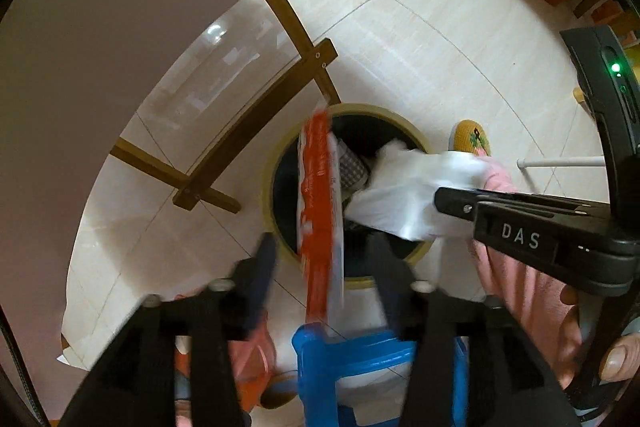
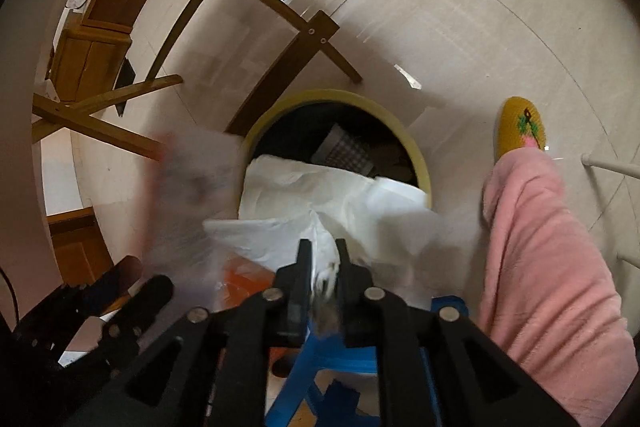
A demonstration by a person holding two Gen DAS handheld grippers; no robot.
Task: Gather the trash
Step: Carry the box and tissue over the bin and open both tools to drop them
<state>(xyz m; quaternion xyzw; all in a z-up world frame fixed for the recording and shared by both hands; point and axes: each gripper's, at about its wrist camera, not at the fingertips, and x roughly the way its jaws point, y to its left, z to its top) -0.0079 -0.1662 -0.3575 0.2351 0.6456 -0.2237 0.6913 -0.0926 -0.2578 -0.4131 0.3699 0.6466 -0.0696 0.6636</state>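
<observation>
The left gripper (image 1: 324,259) fingers stand apart around a light, slippery orange wrapper (image 1: 320,203) at frame centre. The right gripper (image 2: 323,259) fingers pinch soft white tissue (image 2: 332,195) by its bunched edge above the bin (image 2: 420,155).

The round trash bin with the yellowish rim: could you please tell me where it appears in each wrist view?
Left wrist: the trash bin sits at centre, beyond the left gripper, with an orange wrapper across it.
Right wrist: the bin sits at centre, partly covered by white tissue.
Shared landmark: the yellow slipper, right of the bin.
</observation>
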